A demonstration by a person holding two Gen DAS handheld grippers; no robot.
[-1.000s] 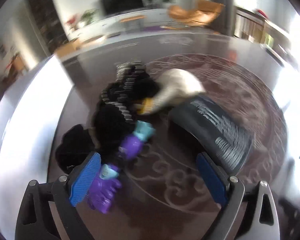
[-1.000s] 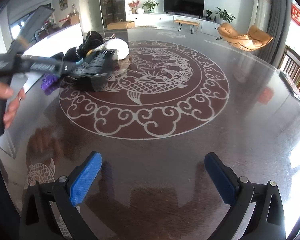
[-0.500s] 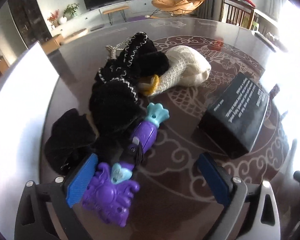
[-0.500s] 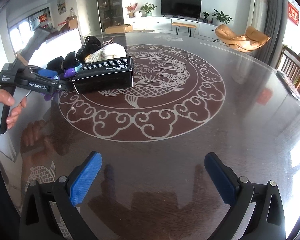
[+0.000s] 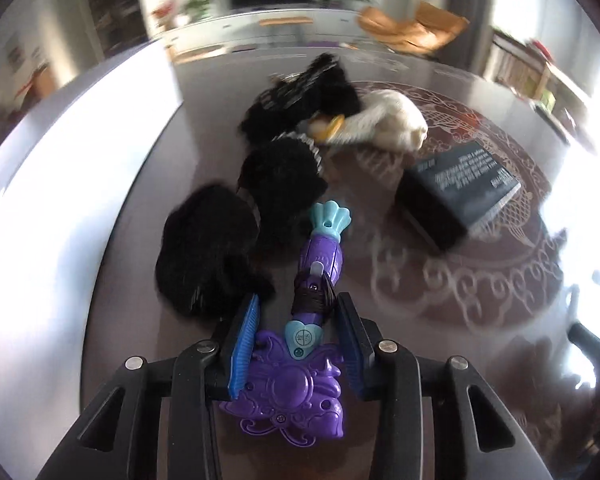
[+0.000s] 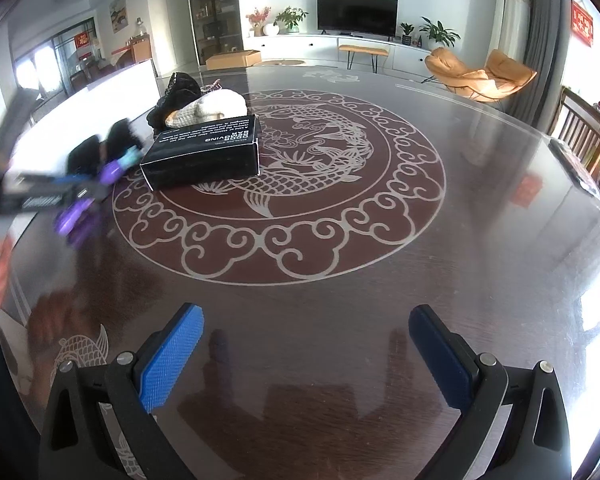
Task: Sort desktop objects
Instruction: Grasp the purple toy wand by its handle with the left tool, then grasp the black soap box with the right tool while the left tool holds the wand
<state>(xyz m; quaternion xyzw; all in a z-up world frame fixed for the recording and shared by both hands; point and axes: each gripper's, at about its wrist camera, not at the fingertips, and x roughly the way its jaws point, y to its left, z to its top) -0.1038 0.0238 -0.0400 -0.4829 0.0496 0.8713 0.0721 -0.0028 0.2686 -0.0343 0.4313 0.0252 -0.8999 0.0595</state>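
Note:
My left gripper (image 5: 298, 320) has its blue pads closed around a purple and teal plastic toy (image 5: 318, 256), gripping it near the middle; the toy's flat purple end lies under the gripper. The toy also shows in the right wrist view (image 6: 100, 184), blurred. Black fuzzy cloth items (image 5: 208, 244) lie left of the toy, and a cream knitted item (image 5: 388, 124) lies beyond them. A black box (image 5: 456, 188) with white print sits to the right, also in the right wrist view (image 6: 204, 152). My right gripper (image 6: 306, 354) is open and empty above bare table.
The dark round table (image 6: 340, 320) has a pale fish-and-cloud pattern. A white board (image 6: 100, 92) stands along the left edge. A wooden chair (image 6: 584, 136) stands at the right, with a living room behind.
My left gripper has moved forward over the purple toy and closed its pads on it. The black box now rests flat on the table. The right gripper has stayed still.

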